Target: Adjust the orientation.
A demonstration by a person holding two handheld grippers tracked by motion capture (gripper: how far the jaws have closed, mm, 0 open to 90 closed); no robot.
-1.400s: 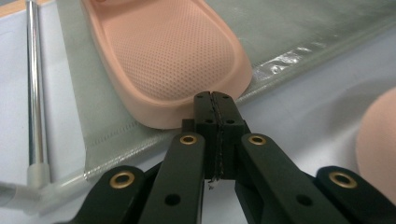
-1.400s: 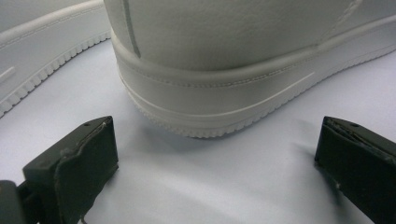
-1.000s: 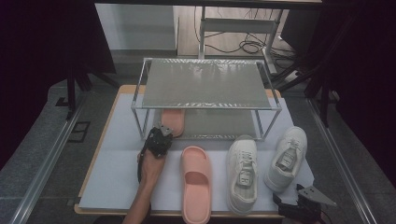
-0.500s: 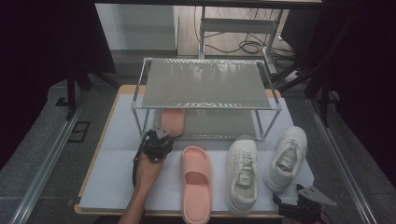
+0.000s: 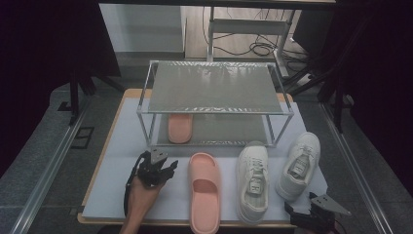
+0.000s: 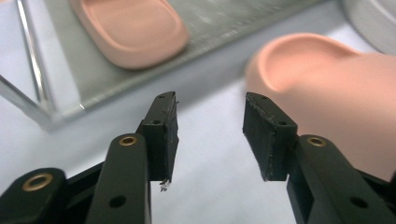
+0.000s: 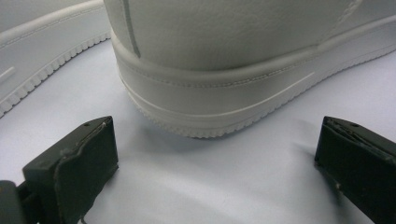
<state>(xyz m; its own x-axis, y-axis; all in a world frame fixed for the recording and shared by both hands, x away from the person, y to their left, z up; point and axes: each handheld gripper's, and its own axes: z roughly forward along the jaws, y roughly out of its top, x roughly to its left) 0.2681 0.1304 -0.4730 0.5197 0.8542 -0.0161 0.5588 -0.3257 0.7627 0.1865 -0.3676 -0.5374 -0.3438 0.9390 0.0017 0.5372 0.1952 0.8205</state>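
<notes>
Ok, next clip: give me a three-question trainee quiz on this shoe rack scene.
1. How many pink slippers, such as the one at, lie on the white mat outside the rack?
2. True or false: the left gripper is shut on a slipper.
3. Which shoe sits just ahead of the right gripper: A) a pink slipper, B) a white sneaker, C) a black boot?

Key: 1. One; the other slipper is on the rack's lower shelf. 2. False; its jaws are apart with nothing between. 3. B.

place: lab test rig | signs: metal frame rails (image 5: 44, 170), floor cables (image 5: 243, 48), dark surroundings
</notes>
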